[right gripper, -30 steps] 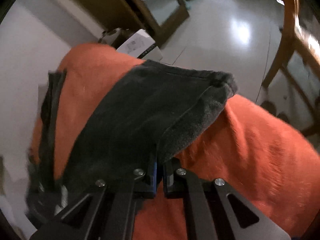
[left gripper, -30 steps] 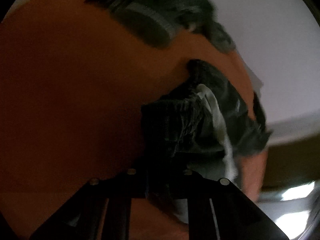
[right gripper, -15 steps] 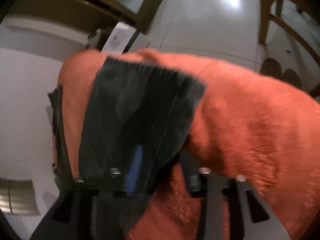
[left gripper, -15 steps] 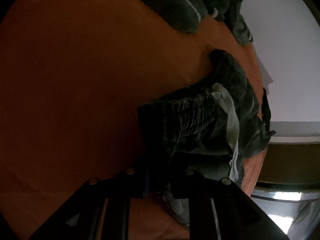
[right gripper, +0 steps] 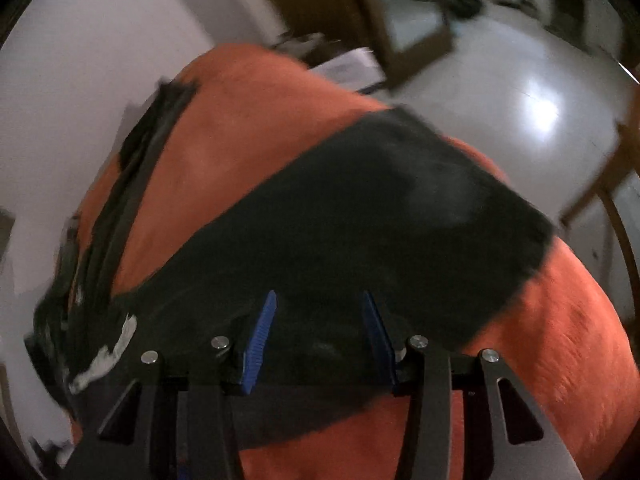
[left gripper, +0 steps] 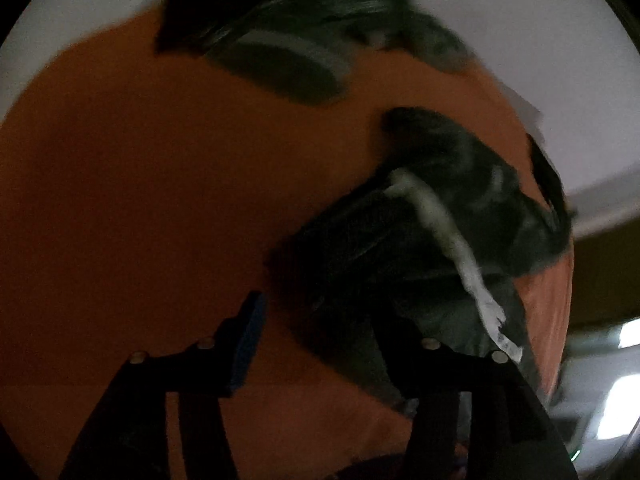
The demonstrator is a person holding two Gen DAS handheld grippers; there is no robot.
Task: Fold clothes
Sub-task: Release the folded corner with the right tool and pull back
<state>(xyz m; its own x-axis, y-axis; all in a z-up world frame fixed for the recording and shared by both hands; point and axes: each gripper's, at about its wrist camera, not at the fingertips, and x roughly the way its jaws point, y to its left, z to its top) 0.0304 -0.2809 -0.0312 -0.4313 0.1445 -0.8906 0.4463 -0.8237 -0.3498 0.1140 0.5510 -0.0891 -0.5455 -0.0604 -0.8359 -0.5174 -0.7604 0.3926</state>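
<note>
With left tongs [left gripper: 320,344] opening off dark shorts [left gripper: 420,240], right tongs [right gripper: 318,332] spread, nothing pinched. Could unfold or slide off orange cover [right gripper: 560,340] if snagged on withdrawal.

Left of the crumpled dark grey garment with the white drawstring [left gripper: 420,240], the orange fleece cover [left gripper: 140,208] lies bare and passable. Beyond that garment a heap of dark striped clothes [left gripper: 288,44] blocks the far edge. The same garment's flat black panel [right gripper: 360,232] covers the cover's middle; orange to its right stays free.
</note>
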